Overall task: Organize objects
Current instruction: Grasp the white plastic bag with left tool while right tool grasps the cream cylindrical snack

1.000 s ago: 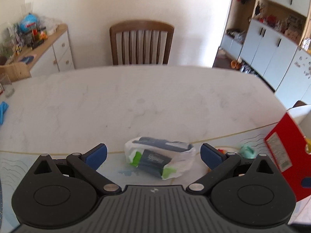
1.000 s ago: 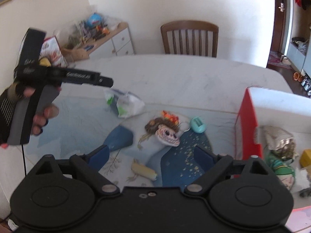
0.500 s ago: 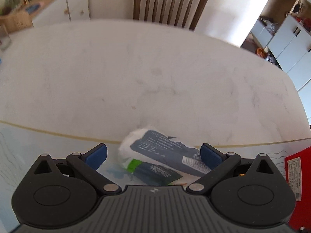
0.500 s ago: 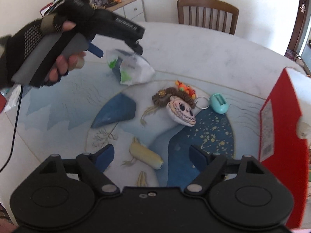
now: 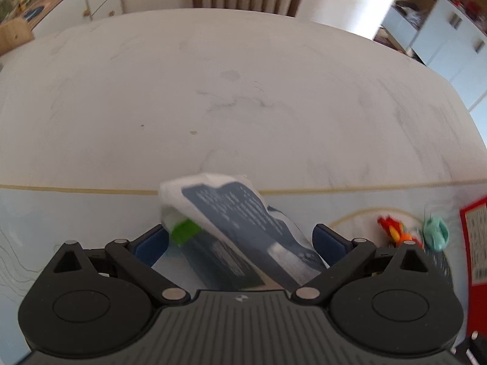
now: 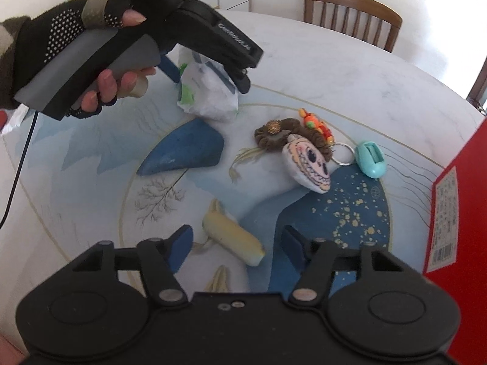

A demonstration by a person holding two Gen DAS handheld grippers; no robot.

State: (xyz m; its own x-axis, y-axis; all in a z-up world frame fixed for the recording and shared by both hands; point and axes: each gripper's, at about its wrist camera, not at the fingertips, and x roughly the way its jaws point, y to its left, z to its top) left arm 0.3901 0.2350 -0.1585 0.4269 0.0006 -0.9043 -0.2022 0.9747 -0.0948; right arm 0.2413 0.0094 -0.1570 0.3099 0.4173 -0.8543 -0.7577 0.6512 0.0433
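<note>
Right gripper, jaws closing with nothing pinched yet, straddles the yellow corn toy on the bench. Beyond the toy, left gripper, jaws spread, flanks the white wipes packet; skull plush lies right of the packet.

Little can be read. The black handheld left gripper, seen from the right wrist camera, bears a line of pale capital letters along its top bar, too small and slanted to make out. The crumpled white and dark blue plastic packet carries a block of fine white print, blurred beyond reading. The tall red cardboard box at the table's right edge wears a white label with small print and a barcode, also illegible.
</note>
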